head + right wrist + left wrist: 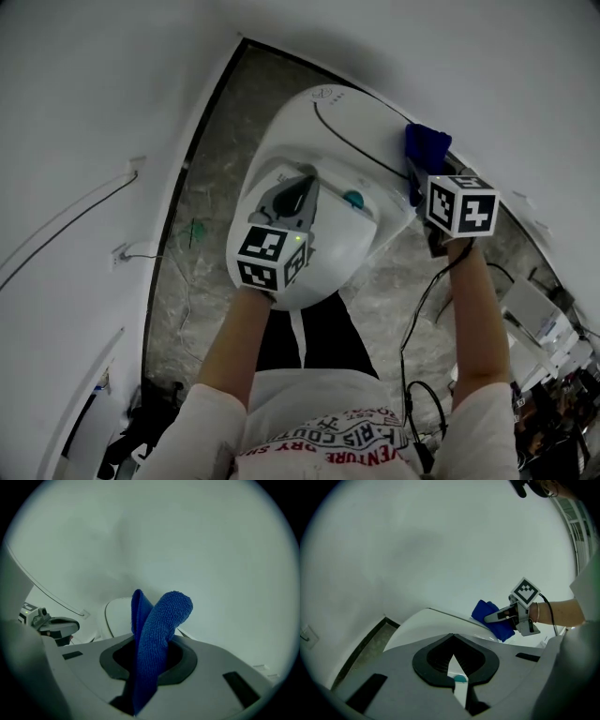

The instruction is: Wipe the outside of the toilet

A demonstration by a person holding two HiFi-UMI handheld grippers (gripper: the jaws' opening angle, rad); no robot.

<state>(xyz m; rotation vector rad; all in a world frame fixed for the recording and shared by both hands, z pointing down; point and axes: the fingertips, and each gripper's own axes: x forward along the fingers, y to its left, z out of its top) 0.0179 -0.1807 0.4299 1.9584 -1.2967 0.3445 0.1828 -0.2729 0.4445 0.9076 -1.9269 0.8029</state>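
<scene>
Cloth (157,634) clamped between right gripper (417,181) jaws beside toilet (328,122); left gripper (298,195) jaws together, empty.

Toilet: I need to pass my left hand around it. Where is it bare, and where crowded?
Bare: the rear of the toilet lid, between the left tongs and the blue cloth; also the floor strip between the wall and the toilet, apart from a small green scrap. Crowded: the right side, where the right tongs, cloth and black cables sit.

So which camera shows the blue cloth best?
The right gripper view: the blue cloth fills its middle, pinched in the right claw, weave visible. The head view shows a dark scrap; the left gripper view shows it small.
</scene>
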